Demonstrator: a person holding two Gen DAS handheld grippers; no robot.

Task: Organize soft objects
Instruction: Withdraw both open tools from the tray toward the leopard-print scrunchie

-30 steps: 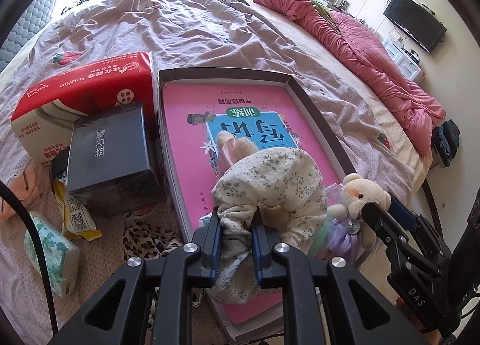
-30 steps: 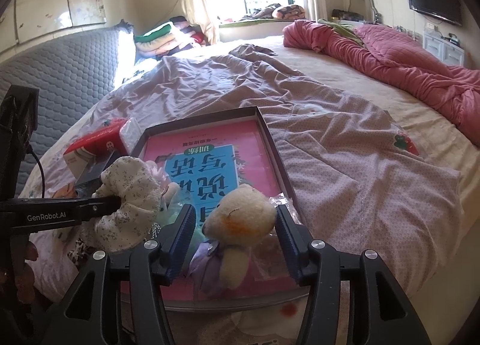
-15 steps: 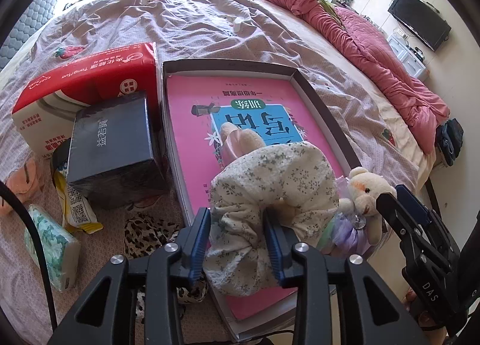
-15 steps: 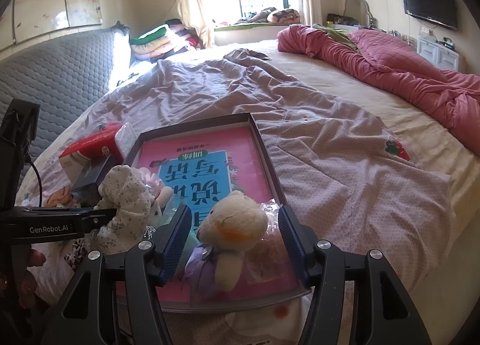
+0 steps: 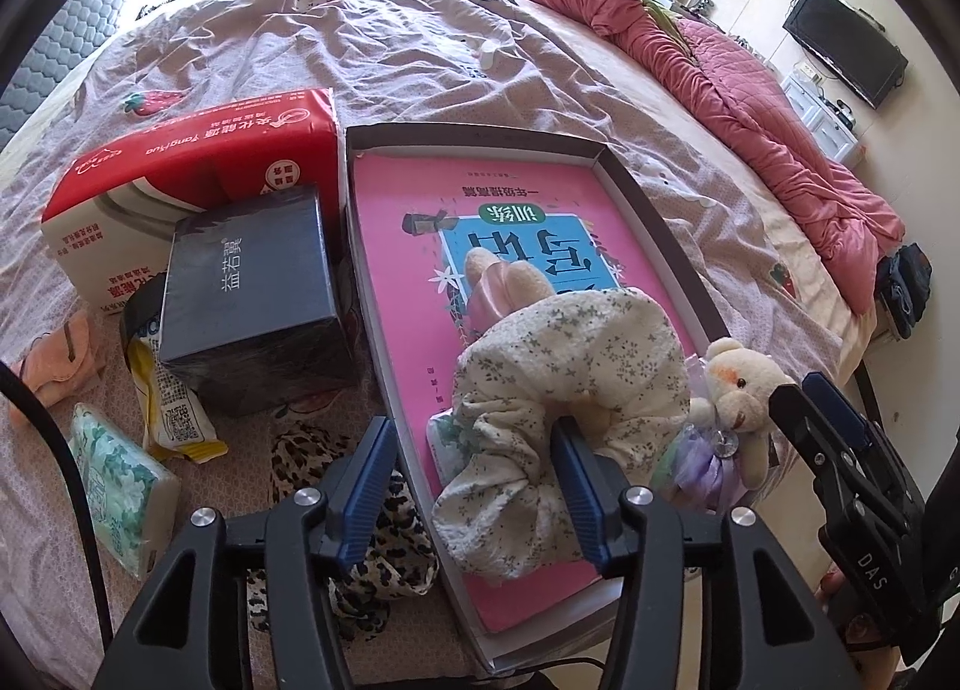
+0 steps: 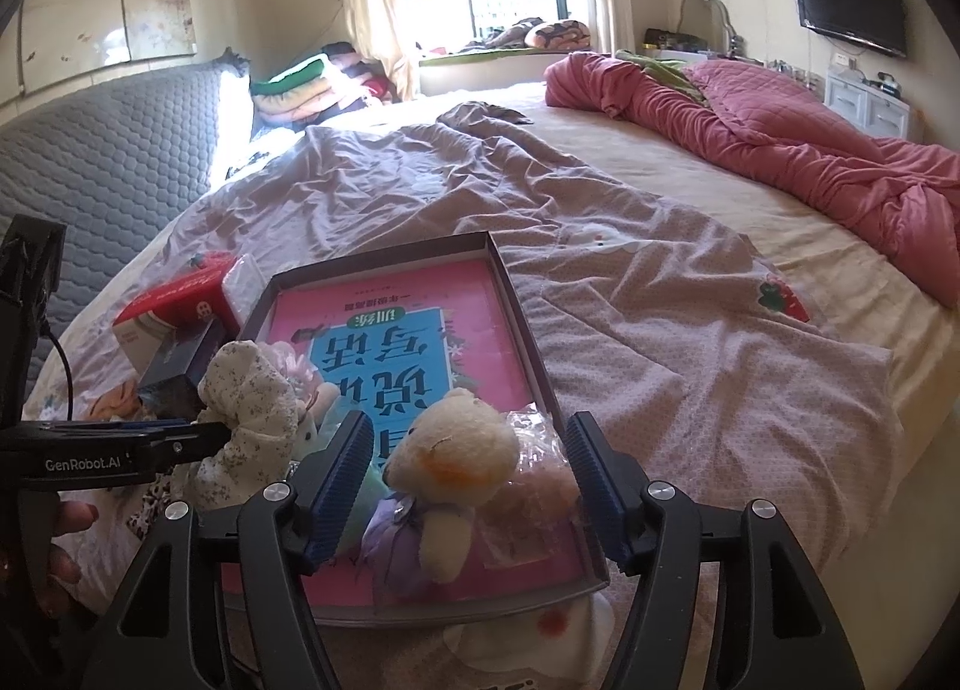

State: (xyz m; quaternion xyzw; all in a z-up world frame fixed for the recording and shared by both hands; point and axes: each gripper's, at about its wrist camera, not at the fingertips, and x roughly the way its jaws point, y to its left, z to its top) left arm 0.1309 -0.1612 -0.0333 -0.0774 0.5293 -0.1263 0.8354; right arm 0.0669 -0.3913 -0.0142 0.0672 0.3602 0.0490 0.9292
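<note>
A shallow grey box (image 5: 654, 210) with a pink book inside lies on the bed. A floral cream plush (image 5: 558, 366) rests on the book at its near end. My left gripper (image 5: 474, 486) is open, its jaws spread either side of the plush's lower part. A small cream teddy bear with a purple skirt (image 6: 444, 468) sits in the box's near right corner. My right gripper (image 6: 468, 486) is open around the bear without closing on it. The bear also shows in the left wrist view (image 5: 738, 384).
Left of the box stand a red tissue pack (image 5: 180, 162) and a dark blue box (image 5: 252, 288). A leopard-print cloth (image 5: 366, 546), a green tissue packet (image 5: 114, 486), a yellow snack bag (image 5: 168, 408) and a peach plush (image 5: 54, 360) lie nearby. A pink quilt (image 6: 810, 150) lies far right.
My left gripper opened and let go of the floral plush, which now rests on the book. My right gripper opened wider and drew back slightly from the bear.
</note>
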